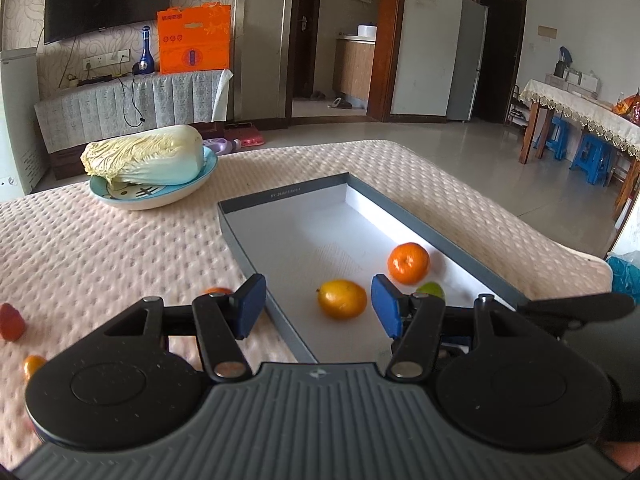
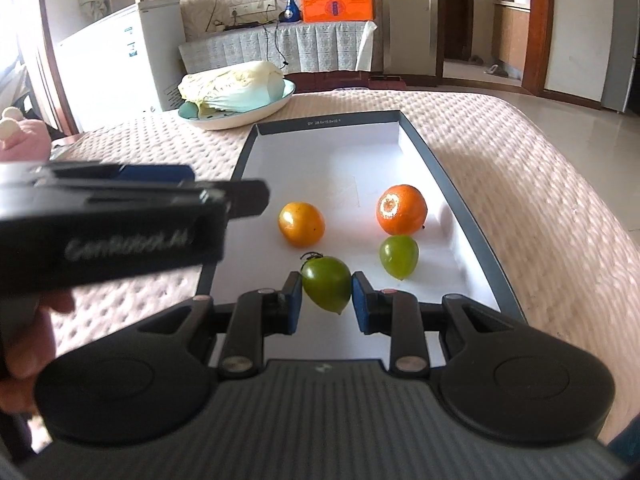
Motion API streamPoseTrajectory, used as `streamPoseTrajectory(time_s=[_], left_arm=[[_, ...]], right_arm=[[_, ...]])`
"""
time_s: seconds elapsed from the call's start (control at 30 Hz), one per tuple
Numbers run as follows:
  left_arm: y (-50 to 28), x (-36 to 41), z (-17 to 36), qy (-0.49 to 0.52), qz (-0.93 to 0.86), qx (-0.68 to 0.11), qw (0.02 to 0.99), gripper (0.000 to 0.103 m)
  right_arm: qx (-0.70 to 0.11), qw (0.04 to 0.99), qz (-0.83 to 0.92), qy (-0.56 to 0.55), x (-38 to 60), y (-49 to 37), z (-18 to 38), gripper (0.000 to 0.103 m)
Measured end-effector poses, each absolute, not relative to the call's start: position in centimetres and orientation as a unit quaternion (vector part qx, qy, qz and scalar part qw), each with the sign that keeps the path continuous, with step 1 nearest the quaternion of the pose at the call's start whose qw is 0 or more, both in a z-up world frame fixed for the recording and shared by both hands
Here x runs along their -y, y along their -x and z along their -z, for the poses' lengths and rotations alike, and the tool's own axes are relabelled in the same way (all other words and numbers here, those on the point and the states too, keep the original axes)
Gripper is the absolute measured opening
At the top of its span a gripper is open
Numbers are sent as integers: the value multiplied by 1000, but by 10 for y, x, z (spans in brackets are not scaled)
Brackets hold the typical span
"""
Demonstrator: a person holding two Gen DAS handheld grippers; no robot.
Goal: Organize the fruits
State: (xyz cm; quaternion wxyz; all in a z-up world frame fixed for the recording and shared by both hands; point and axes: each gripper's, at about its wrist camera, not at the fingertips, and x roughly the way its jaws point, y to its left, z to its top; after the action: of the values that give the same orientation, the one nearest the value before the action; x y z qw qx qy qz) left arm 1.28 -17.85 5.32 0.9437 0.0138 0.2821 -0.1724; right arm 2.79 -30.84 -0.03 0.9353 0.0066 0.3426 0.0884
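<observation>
Right tongs [image 2: 326, 298] clamp a green tomato [image 2: 326, 288] over the tray [image 2: 452, 184] near end; only the right wrist view shows it. Left tongs [image 1: 319, 306] spread, empty, above the yellow fruit [image 1: 342, 299]. Strays on counter [image 1: 120, 248] visible only left-side.

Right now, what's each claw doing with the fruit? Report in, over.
Left gripper open, empty, over the box. Right gripper shut on green tomato, low over box. Three fruits inside; more loose on mat. Nothing blocking.
</observation>
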Motion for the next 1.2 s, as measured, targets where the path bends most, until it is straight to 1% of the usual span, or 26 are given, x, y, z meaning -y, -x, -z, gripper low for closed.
streamPoseTrajectory(time_s=[0.53, 0.73, 0.97, 1.0, 1.03, 1.1, 1.2], left_arm=[[34, 150, -60, 1, 121, -303, 945, 64], [58, 138, -63, -3, 111, -304, 946, 64], [62, 132, -58, -11, 101, -307, 946, 64], [62, 131, -58, -12, 101, -306, 946, 64], [62, 129, -58, -12, 101, -305, 947, 64], [62, 126, -57, -8, 102, -305, 947, 64], [63, 123, -56, -4, 102, -306, 947, 64]], right_arm=[[-351, 932, -87, 8, 300, -28, 1, 31], [-344, 935, -85, -2, 301, -27, -2, 31], [-338, 937, -83, 0, 299, -23, -4, 32], [-337, 938, -83, 0, 300, -22, -5, 32], [-334, 939, -82, -1, 300, -21, -6, 36], [-324, 942, -84, -6, 302, -19, -9, 38], [-316, 945, -88, -8, 302, -17, -13, 38]])
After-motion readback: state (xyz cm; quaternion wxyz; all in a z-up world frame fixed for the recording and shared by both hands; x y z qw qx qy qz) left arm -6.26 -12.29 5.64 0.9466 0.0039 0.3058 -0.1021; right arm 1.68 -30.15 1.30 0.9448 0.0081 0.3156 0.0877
